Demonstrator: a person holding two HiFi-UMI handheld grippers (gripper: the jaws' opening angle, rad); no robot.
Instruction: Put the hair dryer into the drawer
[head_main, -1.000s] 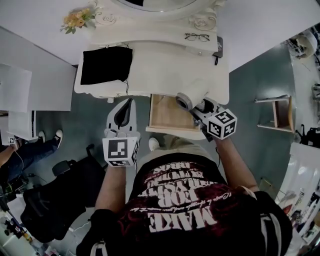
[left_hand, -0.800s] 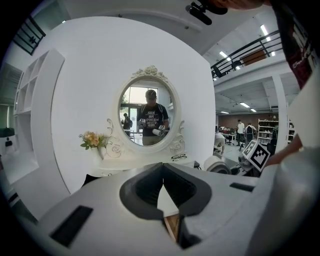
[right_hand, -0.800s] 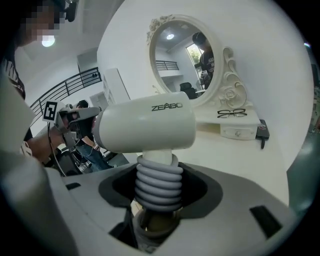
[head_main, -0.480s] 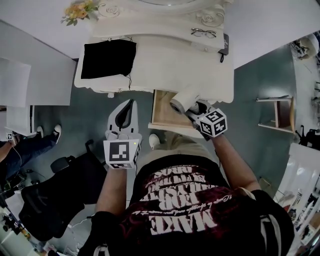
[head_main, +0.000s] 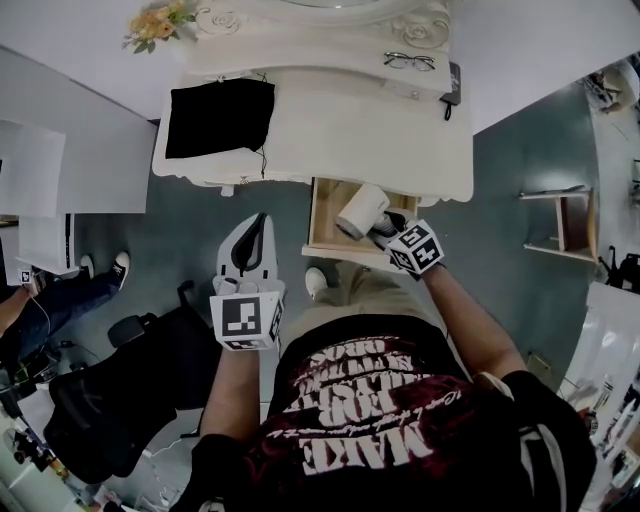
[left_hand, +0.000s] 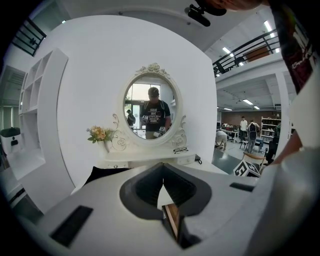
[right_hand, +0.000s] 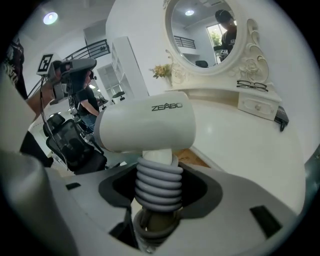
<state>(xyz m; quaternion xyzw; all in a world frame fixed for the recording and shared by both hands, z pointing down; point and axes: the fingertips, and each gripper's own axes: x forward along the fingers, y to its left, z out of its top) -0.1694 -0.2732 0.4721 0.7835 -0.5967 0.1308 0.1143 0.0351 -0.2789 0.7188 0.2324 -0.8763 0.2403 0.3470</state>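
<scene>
Your right hand-held gripper (head_main: 388, 230), clamped on the cord-wrapped handle of the white hair dryer (head_main: 361, 211), has carried it from the table's (head_main: 330, 130) front edge to over the open drawer (head_main: 327, 218), so lowering looks next; your left hand-held gripper (head_main: 250, 240) hangs closed, empty.

A black cloth (head_main: 220, 117) lies flat at the 9 o'clock end of the white tabletop (head_main: 340, 130). Spectacles (head_main: 410, 62) rest on the rear shelf at 1 o'clock. A flower posy (head_main: 157, 25) stands at 11 o'clock.
</scene>
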